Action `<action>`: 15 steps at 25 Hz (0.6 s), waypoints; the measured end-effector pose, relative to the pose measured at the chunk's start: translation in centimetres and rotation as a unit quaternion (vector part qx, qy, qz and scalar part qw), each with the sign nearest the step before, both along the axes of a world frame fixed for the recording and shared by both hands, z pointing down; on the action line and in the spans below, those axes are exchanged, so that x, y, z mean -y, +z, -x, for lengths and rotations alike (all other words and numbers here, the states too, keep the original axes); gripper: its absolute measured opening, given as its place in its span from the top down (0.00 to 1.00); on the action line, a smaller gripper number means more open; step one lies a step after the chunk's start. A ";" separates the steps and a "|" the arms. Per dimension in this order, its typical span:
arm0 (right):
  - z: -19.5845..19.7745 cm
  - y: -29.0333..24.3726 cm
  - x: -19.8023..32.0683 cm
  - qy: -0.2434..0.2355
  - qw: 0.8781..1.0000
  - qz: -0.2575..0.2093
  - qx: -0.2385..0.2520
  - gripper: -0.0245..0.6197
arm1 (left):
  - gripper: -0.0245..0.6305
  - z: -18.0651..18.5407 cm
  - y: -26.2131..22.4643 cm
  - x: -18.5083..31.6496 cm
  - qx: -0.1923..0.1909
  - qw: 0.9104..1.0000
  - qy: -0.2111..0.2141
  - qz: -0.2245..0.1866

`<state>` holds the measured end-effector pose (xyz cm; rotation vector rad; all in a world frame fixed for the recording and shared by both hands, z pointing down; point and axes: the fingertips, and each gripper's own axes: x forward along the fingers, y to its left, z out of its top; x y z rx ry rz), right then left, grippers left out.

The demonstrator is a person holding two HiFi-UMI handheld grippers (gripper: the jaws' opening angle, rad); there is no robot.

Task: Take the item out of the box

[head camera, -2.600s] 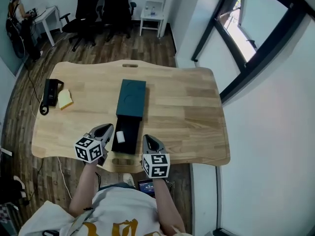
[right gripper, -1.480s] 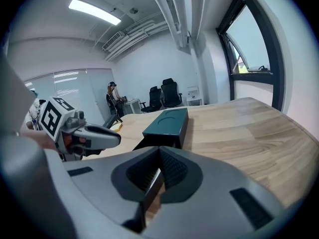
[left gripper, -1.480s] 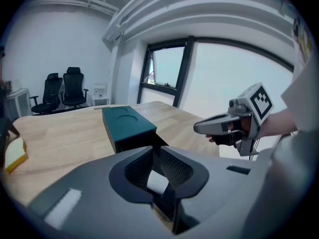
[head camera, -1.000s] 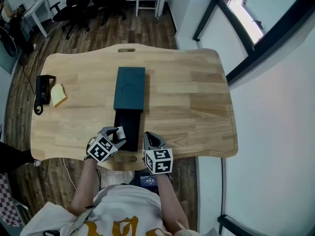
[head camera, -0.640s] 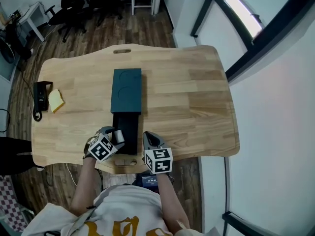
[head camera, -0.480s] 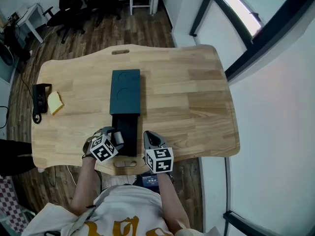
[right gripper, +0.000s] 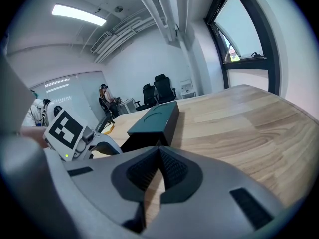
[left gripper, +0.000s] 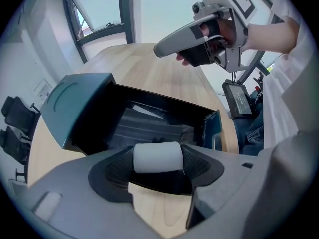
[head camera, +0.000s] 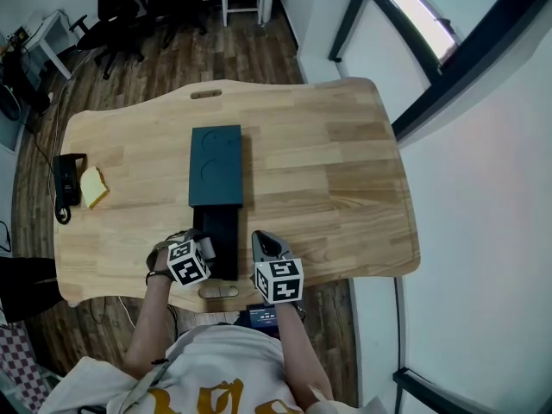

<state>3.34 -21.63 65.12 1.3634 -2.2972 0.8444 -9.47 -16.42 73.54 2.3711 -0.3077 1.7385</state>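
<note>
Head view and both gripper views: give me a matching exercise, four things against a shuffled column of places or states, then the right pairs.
1. white roll
2. right gripper
3. yellow item
4. teal box

A. jaws together, nothing between them
B. between the pads of the left gripper
C. drawer slid out at its near end
D. beside the black device near the table's left edge

Pairs: 1-B, 2-A, 3-D, 4-C.

The left gripper's jaws have just been opening, with the roll between them.
</note>
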 end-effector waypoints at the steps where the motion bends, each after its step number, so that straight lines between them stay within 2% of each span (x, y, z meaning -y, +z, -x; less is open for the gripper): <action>1: 0.0 0.0 0.0 0.001 1.000 0.002 0.004 0.95 | 0.50 -0.1 0.0 0.0 -0.004 1.000 -0.005 0.002; 5: 0.2 -0.5 0.2 0.006 1.000 0.004 0.025 0.95 | 0.50 -0.3 -0.2 0.6 -0.020 0.999 -0.035 0.001; 15: 0.3 -1.3 -0.5 0.001 1.000 -0.002 0.029 0.95 | 0.50 -0.7 -1.5 1.1 -0.049 0.995 -0.080 -0.027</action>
